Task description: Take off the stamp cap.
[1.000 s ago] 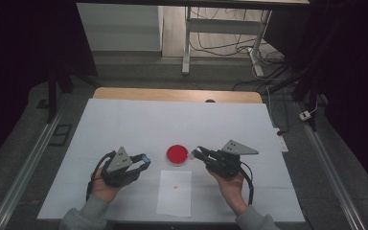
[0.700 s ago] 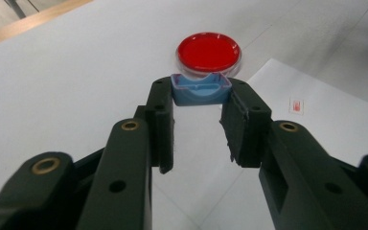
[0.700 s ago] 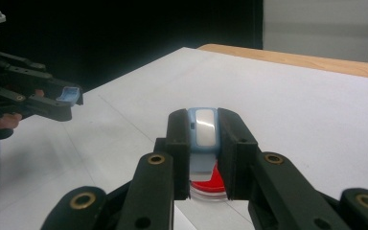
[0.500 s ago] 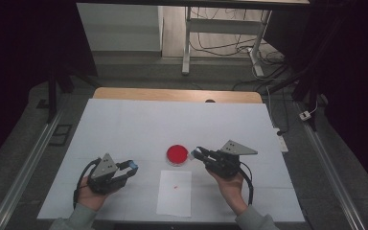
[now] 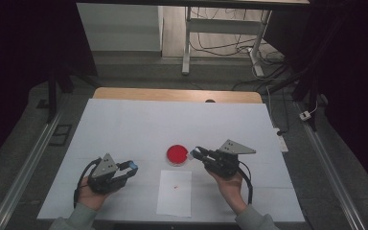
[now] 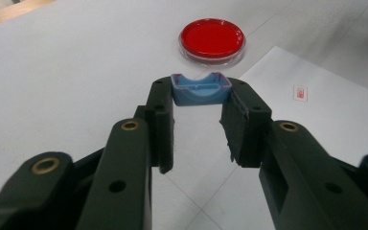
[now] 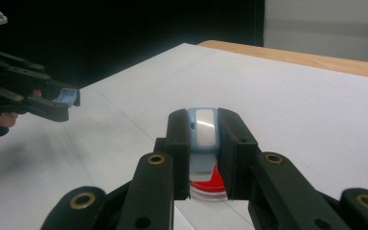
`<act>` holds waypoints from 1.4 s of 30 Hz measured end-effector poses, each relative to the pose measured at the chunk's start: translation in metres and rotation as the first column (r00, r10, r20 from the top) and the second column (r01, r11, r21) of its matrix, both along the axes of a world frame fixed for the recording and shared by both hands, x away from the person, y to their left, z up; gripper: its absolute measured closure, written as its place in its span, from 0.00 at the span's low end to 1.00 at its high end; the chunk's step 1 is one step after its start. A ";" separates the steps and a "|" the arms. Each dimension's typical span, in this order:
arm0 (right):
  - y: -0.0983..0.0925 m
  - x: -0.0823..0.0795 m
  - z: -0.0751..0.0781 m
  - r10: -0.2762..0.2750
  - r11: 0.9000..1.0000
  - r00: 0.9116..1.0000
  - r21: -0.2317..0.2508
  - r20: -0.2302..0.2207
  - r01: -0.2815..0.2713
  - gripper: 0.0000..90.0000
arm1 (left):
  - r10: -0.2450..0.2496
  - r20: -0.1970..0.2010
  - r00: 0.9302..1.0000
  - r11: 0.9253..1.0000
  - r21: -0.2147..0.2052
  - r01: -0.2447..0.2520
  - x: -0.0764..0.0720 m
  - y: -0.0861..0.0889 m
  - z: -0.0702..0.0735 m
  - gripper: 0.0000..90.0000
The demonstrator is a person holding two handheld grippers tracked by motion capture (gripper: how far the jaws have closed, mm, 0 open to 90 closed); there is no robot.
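Observation:
A red-filled round dish sits mid-table, also in the left gripper view. My left gripper is at the front left, shut on a small blue cap-like piece held across its fingertips; the dish lies ahead of it. My right gripper sits just right of the dish, shut on a narrow blue-and-white object standing upright between its pads. The dish shows below those jaws. In the right gripper view the left gripper with its blue piece shows at the far left.
A white paper sheet with a small red mark lies in front of the dish, between the two hands. The white table cover ends at a wooden edge at the back. Cables and a metal frame stand beyond.
My left gripper has pulled away from the dish, leftward and toward the person, sinking slightly, still holding the blue piece. The right gripper has stayed put.

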State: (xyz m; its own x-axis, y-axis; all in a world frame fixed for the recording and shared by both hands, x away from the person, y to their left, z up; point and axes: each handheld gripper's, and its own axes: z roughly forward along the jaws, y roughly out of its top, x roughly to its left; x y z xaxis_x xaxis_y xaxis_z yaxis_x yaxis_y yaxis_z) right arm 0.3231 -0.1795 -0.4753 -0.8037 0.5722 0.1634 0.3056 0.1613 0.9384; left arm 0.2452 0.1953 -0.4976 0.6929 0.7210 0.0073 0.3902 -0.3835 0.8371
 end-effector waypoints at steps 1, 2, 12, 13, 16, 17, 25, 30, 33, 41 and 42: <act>0.000 0.000 0.000 0.002 1.000 1.000 -0.005 -0.001 -0.002 0.83 | 0.001 -0.001 1.000 1.000 0.001 -0.001 0.000 0.000 0.000 0.72; 0.001 0.001 0.000 0.005 1.000 1.000 -0.009 -0.001 -0.005 0.83 | 0.000 -0.003 1.000 1.000 0.001 0.000 0.001 0.000 0.000 0.73; 0.005 0.004 0.001 0.015 1.000 1.000 -0.021 -0.009 -0.015 0.83 | 0.000 -0.011 1.000 1.000 0.003 0.000 0.002 0.000 -0.001 0.72; 0.005 0.005 0.001 0.014 1.000 1.000 -0.021 -0.010 -0.015 0.83 | 0.000 -0.012 1.000 1.000 0.003 0.000 0.002 0.000 -0.001 0.72; 0.006 0.007 0.001 0.018 0.999 1.000 -0.030 -0.018 -0.018 0.83 | 0.000 -0.014 1.000 1.000 0.003 0.000 0.002 0.000 -0.002 0.72; 0.006 0.007 0.002 0.019 0.999 1.000 -0.034 -0.024 -0.020 0.83 | 0.000 -0.014 1.000 1.000 0.004 0.000 0.002 0.000 -0.002 0.72; 0.012 0.011 0.003 0.027 0.998 0.999 -0.052 -0.026 -0.029 0.83 | -0.004 -0.018 1.000 1.000 0.008 0.004 0.003 -0.001 -0.002 0.72; 0.015 0.013 0.003 0.030 0.998 0.999 -0.059 -0.024 -0.031 0.83 | -0.005 -0.020 1.000 1.000 0.007 0.005 0.003 -0.001 -0.002 0.72; 0.017 0.014 0.003 0.029 0.997 0.999 -0.066 -0.019 -0.030 0.83 | -0.005 -0.023 1.000 1.000 0.007 0.005 0.003 -0.001 -0.003 0.72; 0.024 0.019 0.003 0.028 0.994 1.000 -0.104 -0.011 -0.029 0.83 | -0.006 -0.024 1.000 1.000 0.007 0.006 0.003 -0.001 -0.003 0.72; 0.025 0.020 0.003 0.026 0.994 1.000 -0.105 -0.010 -0.027 0.83 | -0.006 -0.024 1.000 1.000 0.007 0.006 0.003 -0.001 -0.002 0.72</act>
State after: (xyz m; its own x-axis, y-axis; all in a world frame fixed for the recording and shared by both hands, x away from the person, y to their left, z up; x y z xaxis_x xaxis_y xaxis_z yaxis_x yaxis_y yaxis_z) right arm 0.3427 -0.1545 -0.4728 -0.8177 0.5650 0.1102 0.3078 0.2674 0.9131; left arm 0.2481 0.1940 -0.5001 0.6974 0.7167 -0.0037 0.4075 -0.3922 0.8247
